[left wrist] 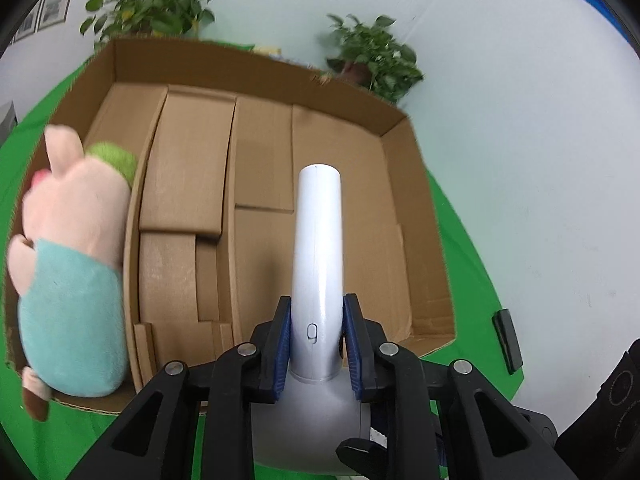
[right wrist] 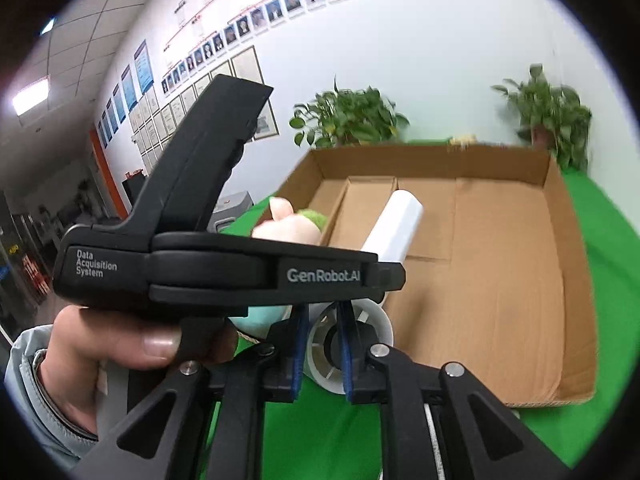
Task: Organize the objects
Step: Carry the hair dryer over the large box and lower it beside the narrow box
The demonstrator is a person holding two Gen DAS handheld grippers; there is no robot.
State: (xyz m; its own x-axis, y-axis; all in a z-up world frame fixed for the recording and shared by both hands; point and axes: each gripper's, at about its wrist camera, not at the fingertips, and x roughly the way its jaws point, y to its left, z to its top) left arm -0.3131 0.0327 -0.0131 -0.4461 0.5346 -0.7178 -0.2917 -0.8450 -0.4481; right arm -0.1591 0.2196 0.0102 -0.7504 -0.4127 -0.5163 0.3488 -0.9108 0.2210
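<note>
While clamped above the near edge of the cardboard box [left wrist: 256,60], points a smooth white handle out over open floor: the hair dryer [left wrist: 318,240], rounded grey body underneath. Left tool [left wrist: 316,320] almost closed, blue pads pressing both sides of that handle. Right tool [right wrist: 322,328] narrowed too, pinching the ring-shaped end of the barrel. Inside the box, only flat overlapping corrugated flaps and low upright walls. At its left wall, a fuzzy plush pig [left wrist: 76,280] in teal, crowding that side; inside or outside, cannot tell. Underneath, green cloth surface [left wrist: 472,280], with a small black block [left wrist: 508,340] right of the box. Behind, two leafy potted plants [left wrist: 152,4]. Around the left tool's black grip, a hand [right wrist: 100,344].
</note>
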